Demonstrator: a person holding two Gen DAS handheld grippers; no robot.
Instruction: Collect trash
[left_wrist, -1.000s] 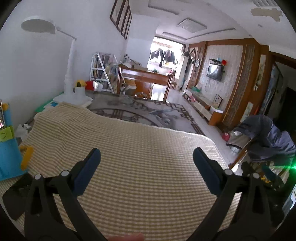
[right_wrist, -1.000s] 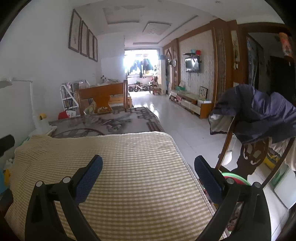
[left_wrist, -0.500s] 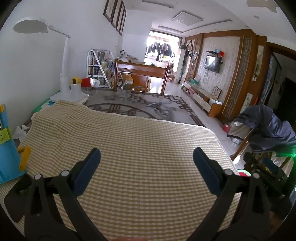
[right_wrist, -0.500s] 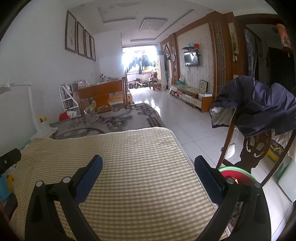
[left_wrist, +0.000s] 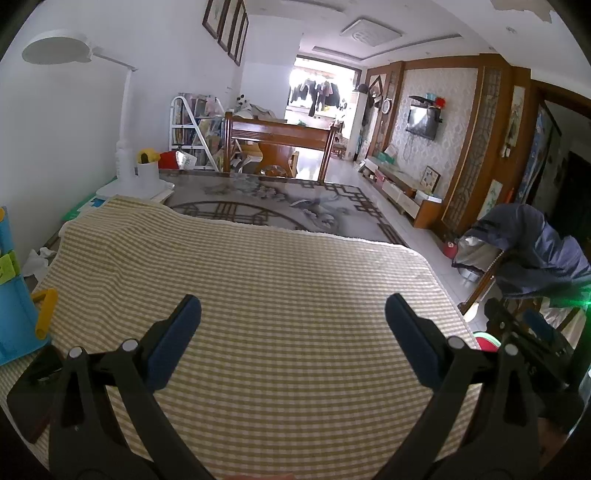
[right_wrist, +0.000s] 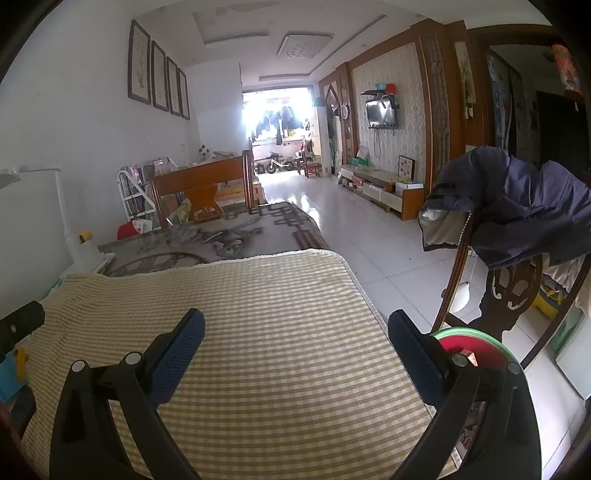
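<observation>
We take the checked cloth as our landmark. At its left edge we see a blue toy stand with a yellow peg, and just off that edge some crumpled white tissue, the only trash we can make out. At the cloth's far left corner stands a white desk lamp. Our left gripper hangs above the cloth's near half, jaws spread wide, nothing between them. Our right gripper hangs over the cloth's right side, jaws likewise wide apart and empty. Just off the cloth's right edge sits a green-rimmed bin, beside a chair draped with a dark jacket.
</observation>
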